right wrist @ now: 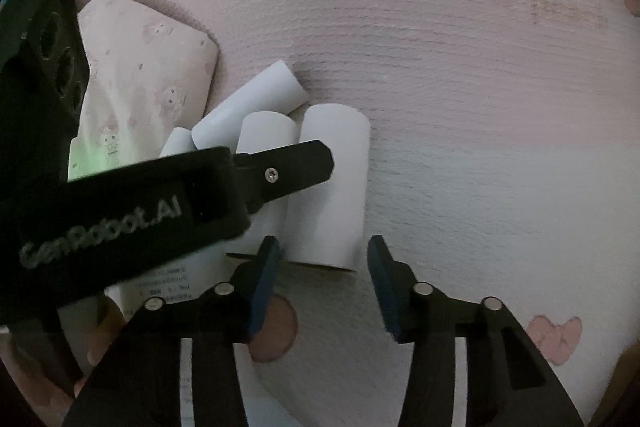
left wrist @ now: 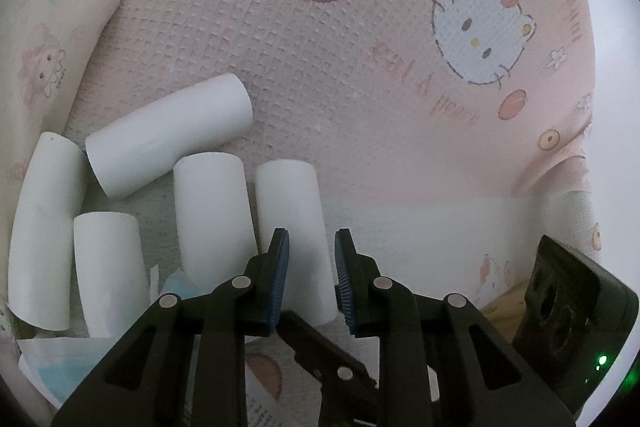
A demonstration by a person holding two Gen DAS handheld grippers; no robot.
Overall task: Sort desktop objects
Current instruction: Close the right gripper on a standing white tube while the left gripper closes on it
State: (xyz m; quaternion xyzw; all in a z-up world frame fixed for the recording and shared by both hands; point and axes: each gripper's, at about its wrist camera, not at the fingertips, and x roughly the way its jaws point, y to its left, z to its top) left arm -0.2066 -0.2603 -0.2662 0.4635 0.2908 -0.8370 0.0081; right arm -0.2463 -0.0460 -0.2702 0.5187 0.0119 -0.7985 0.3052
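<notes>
The left gripper (left wrist: 311,275) clamps the rightmost white roll (left wrist: 294,227), while the right gripper (right wrist: 323,283) stands part-open, empty, just beside that roll on the pink cloth (right wrist: 480,107).

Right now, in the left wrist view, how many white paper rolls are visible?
5. Far-left roll; short roll beside it; tilted roll behind; middle roll; rightmost roll between the left gripper fingers. Others may be hidden below.

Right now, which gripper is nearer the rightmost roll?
Left. The left gripper has its jaws clamped on the sides of the rightmost roll; the right gripper straddles its near end, jaws open, with a gap on one side.
</notes>
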